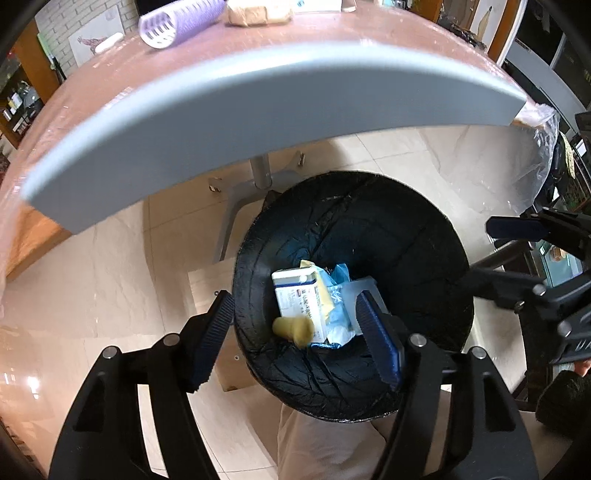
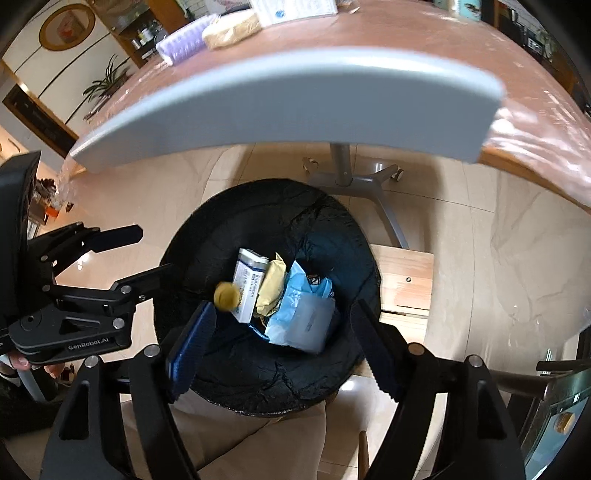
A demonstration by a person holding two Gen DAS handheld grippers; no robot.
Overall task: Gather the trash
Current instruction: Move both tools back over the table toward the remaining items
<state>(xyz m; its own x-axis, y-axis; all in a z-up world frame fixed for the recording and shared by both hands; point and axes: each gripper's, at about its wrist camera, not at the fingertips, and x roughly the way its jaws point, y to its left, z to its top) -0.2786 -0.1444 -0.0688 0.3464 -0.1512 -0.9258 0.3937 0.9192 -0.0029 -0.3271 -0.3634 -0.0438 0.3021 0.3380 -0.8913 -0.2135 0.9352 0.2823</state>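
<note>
Both tongs hang spread over the bin (image 2: pixel 258 384) and grip nothing: left tongs (image 1: pixel 295 332), right tongs (image 2: pixel 280 343). A blurred yellow piece (image 1: pixel 293 328) is caught in mid-air over the bin mouth, apparently dropping in. Down inside lie a white box (image 2: pixel 248 284), a yellow wrapper (image 2: pixel 271 286) and blue plastic (image 2: pixel 301 317). Toward twelve o'clock, the table (image 1: pixel 332 40) carries a purple roller (image 1: pixel 177 20) and a tan packet (image 1: pixel 255 14), possibly left to collect.

Home dining or living room. Wooden table (image 2: pixel 424 48) under clear plastic cover; behind it shelves (image 2: pixel 147 33), potted plant (image 2: pixel 107 79), framed picture (image 1: pixel 94 37). Glossy floor tiles (image 2: pixel 498 258) below table.
</note>
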